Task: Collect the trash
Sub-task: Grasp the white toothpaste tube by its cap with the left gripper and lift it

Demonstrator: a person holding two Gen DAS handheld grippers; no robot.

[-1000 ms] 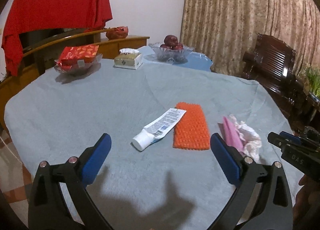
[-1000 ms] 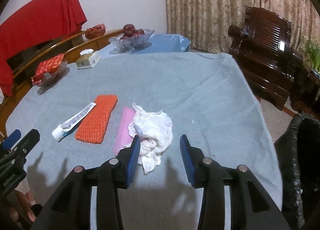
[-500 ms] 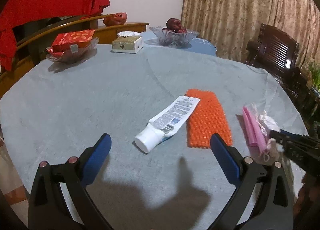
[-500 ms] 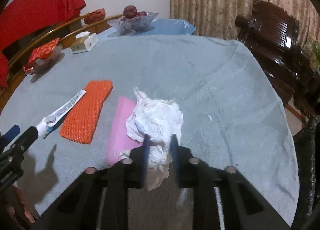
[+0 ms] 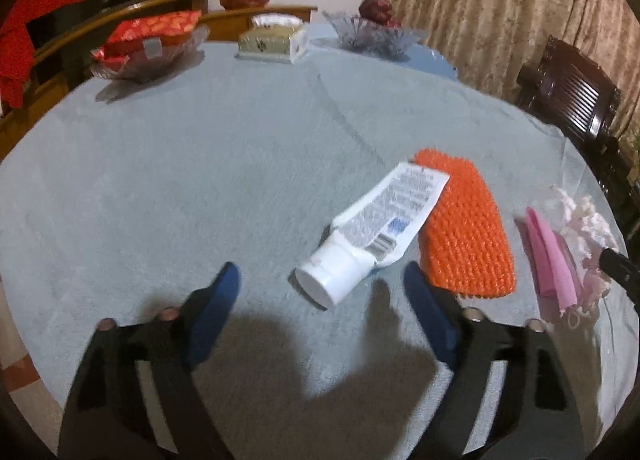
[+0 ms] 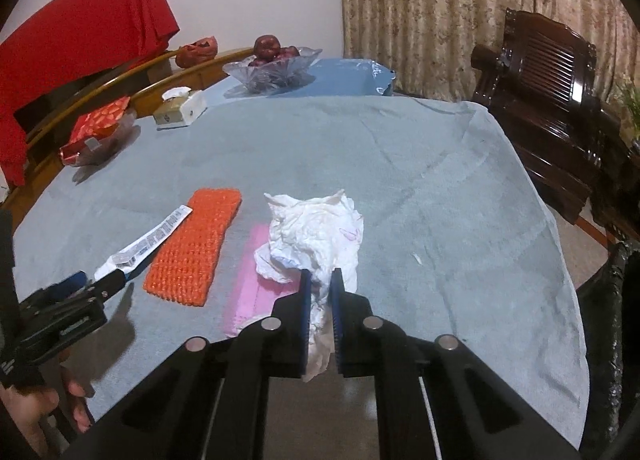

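A white tube (image 5: 380, 228) lies on the grey-blue tablecloth (image 5: 200, 180), its end resting on an orange knitted pad (image 5: 464, 232). My left gripper (image 5: 320, 276) straddles the tube's cap; its jaws are closing, and the blue pads stand clear of the tube. In the right wrist view, my right gripper (image 6: 320, 276) is closing its jaws, with the pads pressing on the near fold of a crumpled white tissue (image 6: 316, 224). The tissue lies on a pink sheet (image 6: 248, 284). The tube (image 6: 148, 238), the orange pad (image 6: 196, 248) and the left gripper (image 6: 96, 280) appear at the left.
At the table's far side stand a glass bowl of red packets (image 5: 148, 48), a tissue box (image 5: 276, 40) and a fruit bowl (image 5: 368, 32). A dark wooden chair (image 6: 552, 108) and a black bag (image 6: 624, 340) are on the right. A person's hand (image 6: 40, 412) holds the left gripper.
My left gripper came forward and down over the tube's cap and its jaws narrowed. My right gripper went from half open around the tissue to shut on it.
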